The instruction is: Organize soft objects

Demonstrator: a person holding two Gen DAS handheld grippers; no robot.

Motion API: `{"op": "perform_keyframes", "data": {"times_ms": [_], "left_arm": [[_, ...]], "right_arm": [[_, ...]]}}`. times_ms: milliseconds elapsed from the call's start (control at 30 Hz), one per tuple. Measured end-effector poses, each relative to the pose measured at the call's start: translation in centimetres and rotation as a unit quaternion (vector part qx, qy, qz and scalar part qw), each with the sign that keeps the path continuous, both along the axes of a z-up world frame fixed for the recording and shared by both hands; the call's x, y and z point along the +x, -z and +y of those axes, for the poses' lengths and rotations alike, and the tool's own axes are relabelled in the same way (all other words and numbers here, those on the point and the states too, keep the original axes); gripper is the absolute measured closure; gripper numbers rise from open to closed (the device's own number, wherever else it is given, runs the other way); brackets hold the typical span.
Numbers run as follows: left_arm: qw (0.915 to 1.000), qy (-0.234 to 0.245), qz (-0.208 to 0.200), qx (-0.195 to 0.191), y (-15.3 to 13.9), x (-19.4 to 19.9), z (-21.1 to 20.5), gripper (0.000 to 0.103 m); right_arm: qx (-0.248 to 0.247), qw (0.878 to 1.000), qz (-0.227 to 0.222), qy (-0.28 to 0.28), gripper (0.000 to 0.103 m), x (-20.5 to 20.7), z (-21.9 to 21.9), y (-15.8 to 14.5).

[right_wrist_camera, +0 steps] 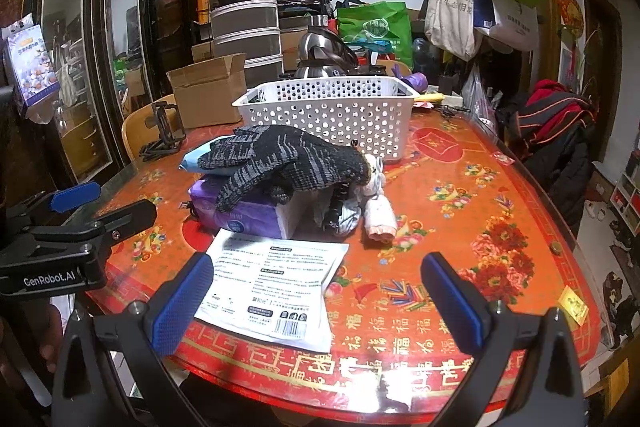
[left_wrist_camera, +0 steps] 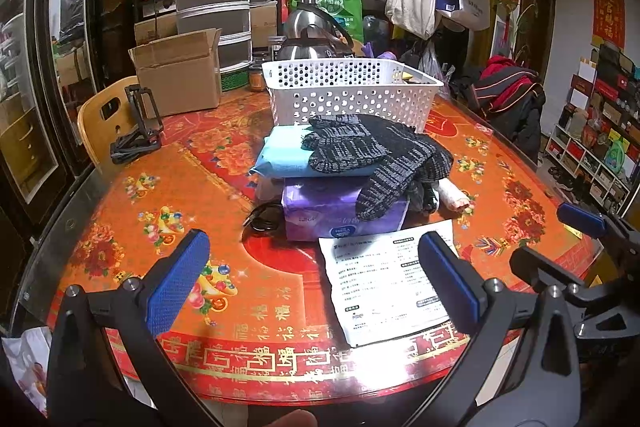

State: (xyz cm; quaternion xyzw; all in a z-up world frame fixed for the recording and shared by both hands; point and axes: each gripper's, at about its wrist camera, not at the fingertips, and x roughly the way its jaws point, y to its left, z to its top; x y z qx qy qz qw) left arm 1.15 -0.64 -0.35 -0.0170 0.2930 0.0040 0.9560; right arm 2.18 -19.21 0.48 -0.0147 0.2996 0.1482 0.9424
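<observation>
Nothing looks sorted yet. The left gripper (left_wrist_camera: 316, 283) hangs with its blue pads wide apart, empty, over the near edge. Beyond it, the dark grey knitted gloves (left_wrist_camera: 372, 151) lie atop a light blue soft pack (left_wrist_camera: 280, 155) and a purple tissue packet (left_wrist_camera: 320, 211), a pale pink rolled sock (right_wrist_camera: 380, 215) beside them, all outside the white perforated plastic basket (left_wrist_camera: 344, 95). The right gripper (right_wrist_camera: 320, 297) is likewise spread and empty. The red floral tablecloth (right_wrist_camera: 460, 227) covers a round table in a cluttered room.

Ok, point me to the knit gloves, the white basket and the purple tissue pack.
knit gloves (left_wrist_camera: 360, 143), left wrist view, on the palm.
white basket (left_wrist_camera: 344, 99), left wrist view, on the front wall.
purple tissue pack (right_wrist_camera: 256, 217), right wrist view, on the front face.
</observation>
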Motion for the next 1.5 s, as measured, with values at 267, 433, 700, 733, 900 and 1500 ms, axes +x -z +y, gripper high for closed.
{"op": "perform_keyframes", "data": {"times_ms": [267,433,700,733,900,1500], "left_arm": [[1.0000,-0.002,0.003,-0.003,0.15,0.05,0.02,0.000],[1.0000,-0.001,0.003,-0.002,0.19,0.06,0.04,0.000],[1.0000,0.001,0.006,-0.002,0.27,0.17,-0.09,0.000],[1.0000,0.001,0.006,-0.002,0.25,0.18,-0.10,0.000],[1.0000,0.001,0.007,-0.002,0.27,0.18,-0.09,0.000],[0.9998,0.004,-0.019,0.007,0.02,0.32,0.07,0.000]], "right_arm": [[0.000,1.000,0.001,-0.001,0.000,-0.02,0.06,-0.10],[0.001,1.000,0.001,-0.002,0.000,-0.03,0.01,-0.13],[0.001,1.000,0.002,-0.002,0.000,-0.08,0.09,-0.17],[0.001,1.000,0.002,-0.002,0.000,-0.08,0.07,-0.16],[0.001,1.000,0.002,-0.002,0.000,-0.07,0.08,-0.16],[0.003,1.000,0.003,-0.003,0.000,0.08,-0.01,-0.06]]}}
